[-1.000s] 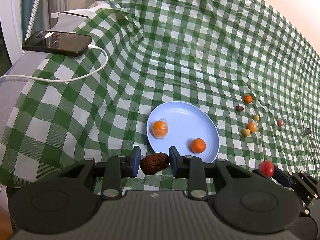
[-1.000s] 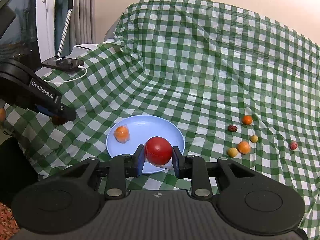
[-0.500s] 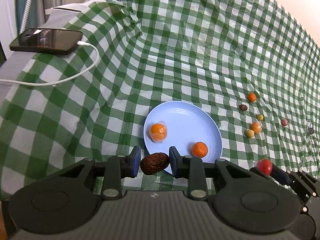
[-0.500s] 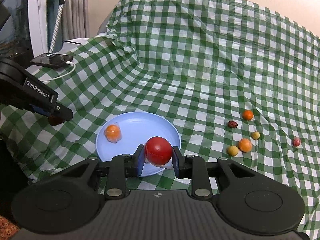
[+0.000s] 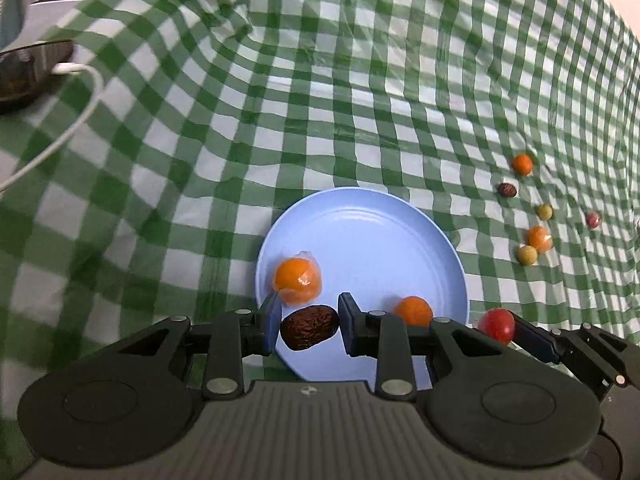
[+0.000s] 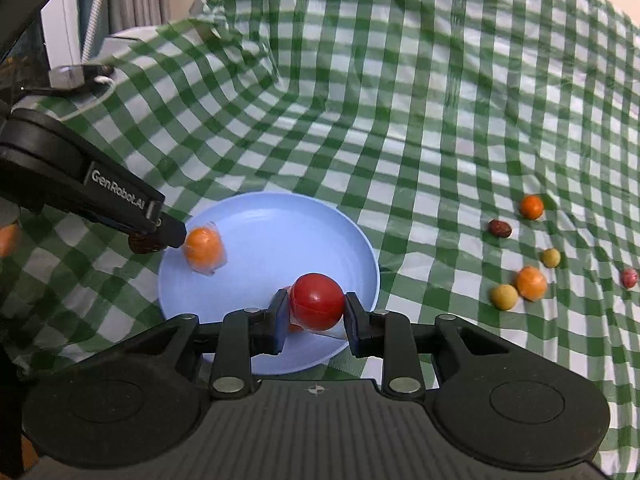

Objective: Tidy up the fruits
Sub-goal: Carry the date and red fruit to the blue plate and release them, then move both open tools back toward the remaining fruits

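Observation:
My left gripper [image 5: 308,326] is shut on a wrinkled brown date [image 5: 309,327], held over the near left rim of the blue plate [image 5: 372,236]. The plate holds a wrapped orange [image 5: 298,282] and a bare orange [image 5: 413,311]. My right gripper [image 6: 316,314] is shut on a red tomato [image 6: 317,296] over the plate's [image 6: 280,216] near edge; it also shows in the left wrist view [image 5: 496,325]. The left gripper [image 6: 160,236] reaches in beside the wrapped orange [image 6: 203,249].
Several small fruits lie on the green checked cloth to the right: oranges [image 6: 531,206] [image 6: 530,282], a dark date [image 6: 500,228], yellow-green ones [image 6: 504,297] [image 6: 551,257] and a pink one [image 6: 629,278]. A phone [image 5: 28,68] with a white cable [image 5: 68,128] lies far left.
Both grippers have moved forward and closer over the plate, each still holding its fruit. The plate and scattered fruits have not moved.

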{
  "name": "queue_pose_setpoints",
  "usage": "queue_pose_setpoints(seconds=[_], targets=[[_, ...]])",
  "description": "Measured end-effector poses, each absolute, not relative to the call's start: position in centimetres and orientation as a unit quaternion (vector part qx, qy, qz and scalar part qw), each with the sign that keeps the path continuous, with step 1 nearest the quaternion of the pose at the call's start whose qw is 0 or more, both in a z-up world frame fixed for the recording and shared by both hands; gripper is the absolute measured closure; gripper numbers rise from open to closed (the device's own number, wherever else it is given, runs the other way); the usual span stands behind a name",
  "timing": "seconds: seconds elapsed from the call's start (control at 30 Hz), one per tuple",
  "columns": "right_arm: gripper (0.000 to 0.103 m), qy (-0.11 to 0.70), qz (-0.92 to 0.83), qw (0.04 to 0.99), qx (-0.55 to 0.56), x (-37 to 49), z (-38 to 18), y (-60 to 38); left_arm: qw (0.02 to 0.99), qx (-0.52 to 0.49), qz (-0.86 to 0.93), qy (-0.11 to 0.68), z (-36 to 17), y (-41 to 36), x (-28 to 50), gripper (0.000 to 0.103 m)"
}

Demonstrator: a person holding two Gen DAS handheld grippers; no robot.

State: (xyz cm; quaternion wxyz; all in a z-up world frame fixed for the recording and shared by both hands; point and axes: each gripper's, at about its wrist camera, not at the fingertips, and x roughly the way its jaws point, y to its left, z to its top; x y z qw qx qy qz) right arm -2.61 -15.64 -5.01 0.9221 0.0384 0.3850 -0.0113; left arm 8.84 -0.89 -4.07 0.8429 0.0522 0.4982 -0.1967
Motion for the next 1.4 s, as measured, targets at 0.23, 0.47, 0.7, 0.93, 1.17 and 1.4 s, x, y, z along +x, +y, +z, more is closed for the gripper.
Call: queue_pose_setpoints(seconds=[0.23,0.47,0.7,0.93,1.17,1.4], targets=[[0.073,0.398,-0.005,0.916,0.046,0.3,-6.8,-16.7,0.842,0.079,-0.201,0.495,-6.1,-3.1,11.0,0.069],[0.027,0.399,0.001,0.915,0.066,1.4,-7.0,-17.0,0.856,0.084,-0.194,0.472,-5.3,-3.4,11.8,0.0],[0.007,0.403,0.005,0.913,0.066,-2.2,-5.0,-16.2,0.849,0.083,-0.192,0.485,-4.1,-1.1,9.6,0.0],[0.002,0.403,0.012,0.911,0.083,-6.9,-2.7,-14.8,0.853,0.061,-0.167,0.491,-2.1,2.9,4.2,0.0],[0.001,0.372,0.013,0.926,0.061,-9.7,-0.8,-13.1,0.869,0.068,-0.156,0.465,-0.2,5.0,-0.1,0.0],[0.001,0.339,-0.002,0.94,0.051,-11.5,0.8,-12.5,0.882,0.06,-0.155,0.441,1.7,5.6,-1.8,0.0]])
